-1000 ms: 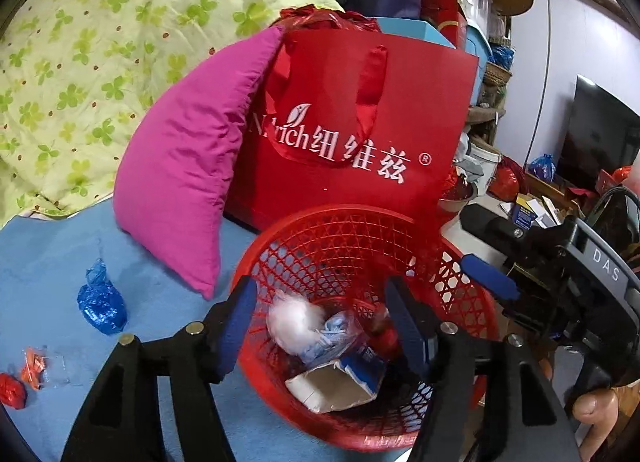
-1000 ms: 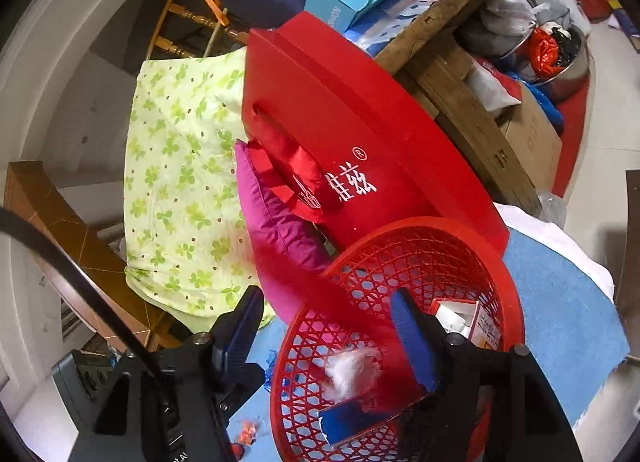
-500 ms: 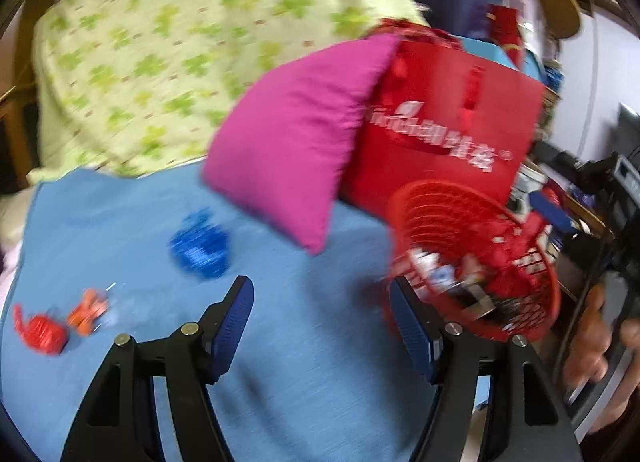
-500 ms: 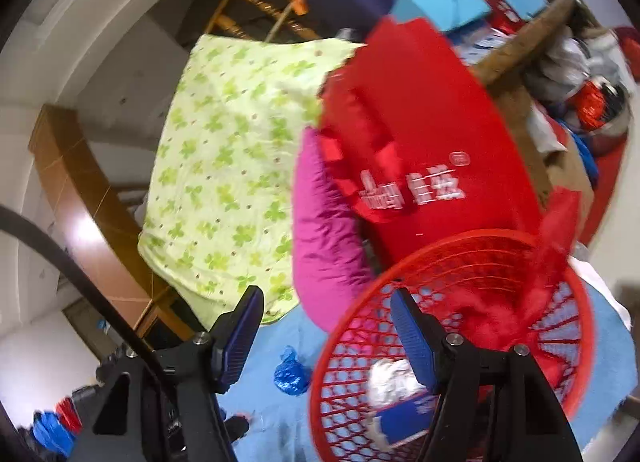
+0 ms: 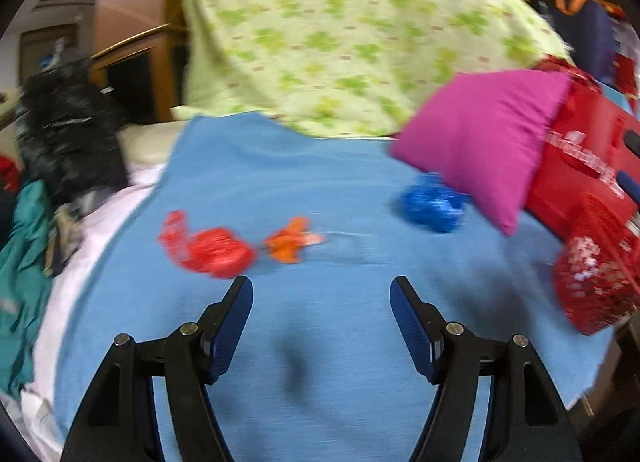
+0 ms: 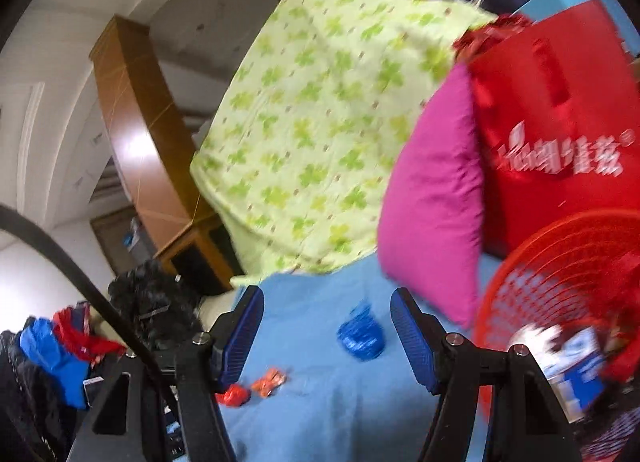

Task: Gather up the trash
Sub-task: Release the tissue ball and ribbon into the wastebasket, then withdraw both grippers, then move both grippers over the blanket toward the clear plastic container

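The task looks partly done. The red mesh basket [image 6: 568,286] already holds some trash: a white crumpled wad and a blue-and-white carton lie inside it, as the right wrist view shows. The basket stands on the blue cloth [image 5: 320,342], touching the red gift bag [image 6: 560,122] behind it and just beside the magenta pillow [image 5: 480,150].

Three pieces are still left on the blue cloth. The crumpled blue wrapper [image 5: 434,204] lies nearest to the basket, close under the lower edge of the pillow. The orange wrapper [image 5: 290,242] lies farther from the basket, and the red wrapper [image 5: 206,246] lies just beside it, on the side away from the basket. A clear film seems to trail from the orange one, but the blur makes this uncertain.

The left gripper [image 5: 322,302] has its tongs apart and holds nothing; it points down at the cloth, with the orange and red wrappers just beyond its fingertips. The right gripper [image 6: 326,314] also has its tongs apart and empty; the blue wrapper appears in the gap between them but lies well beyond them.

By judgement, the next pick will be one of these three pieces, and each must then travel back to the basket.
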Demonstrator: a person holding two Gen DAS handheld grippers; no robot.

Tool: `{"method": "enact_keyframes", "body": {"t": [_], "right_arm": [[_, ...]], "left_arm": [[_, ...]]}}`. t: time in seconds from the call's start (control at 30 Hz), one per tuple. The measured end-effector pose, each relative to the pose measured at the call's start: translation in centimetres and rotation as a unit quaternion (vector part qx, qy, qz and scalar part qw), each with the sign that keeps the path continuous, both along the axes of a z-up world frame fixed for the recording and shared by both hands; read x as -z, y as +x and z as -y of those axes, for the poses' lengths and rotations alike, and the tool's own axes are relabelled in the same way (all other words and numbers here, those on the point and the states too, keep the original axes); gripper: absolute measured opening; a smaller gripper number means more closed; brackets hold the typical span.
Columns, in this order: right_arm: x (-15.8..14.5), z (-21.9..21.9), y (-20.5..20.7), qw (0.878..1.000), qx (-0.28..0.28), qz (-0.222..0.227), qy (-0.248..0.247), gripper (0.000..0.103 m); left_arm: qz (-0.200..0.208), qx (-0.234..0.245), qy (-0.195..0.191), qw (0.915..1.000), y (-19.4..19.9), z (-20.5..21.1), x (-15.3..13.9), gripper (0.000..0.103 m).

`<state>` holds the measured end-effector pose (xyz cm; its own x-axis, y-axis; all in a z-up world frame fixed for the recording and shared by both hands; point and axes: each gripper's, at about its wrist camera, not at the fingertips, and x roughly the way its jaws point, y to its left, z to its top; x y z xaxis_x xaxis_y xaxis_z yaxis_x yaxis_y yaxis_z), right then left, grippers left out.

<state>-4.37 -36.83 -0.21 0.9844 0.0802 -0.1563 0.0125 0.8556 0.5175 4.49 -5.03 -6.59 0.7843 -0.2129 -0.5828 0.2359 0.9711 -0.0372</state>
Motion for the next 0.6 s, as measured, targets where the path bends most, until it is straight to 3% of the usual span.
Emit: {"method": "enact_keyframes", "body": {"t": [0.23, 0.6], "right_arm": [[2.3, -2.5, 4.4, 0.998, -0.035, -0.053, 0.022, 0.07], [5.3, -6.3, 9.9, 0.988, -0.087, -0.12, 0.045, 0.07]], "left_arm": [[-0.025, -0.076, -0.03, 0.9964, 2.0, -6.1, 2.4, 0.072], [-0.045, -0.1, -0.046, 0.9929, 3.7, -7.3, 3.9, 0.072]]}}
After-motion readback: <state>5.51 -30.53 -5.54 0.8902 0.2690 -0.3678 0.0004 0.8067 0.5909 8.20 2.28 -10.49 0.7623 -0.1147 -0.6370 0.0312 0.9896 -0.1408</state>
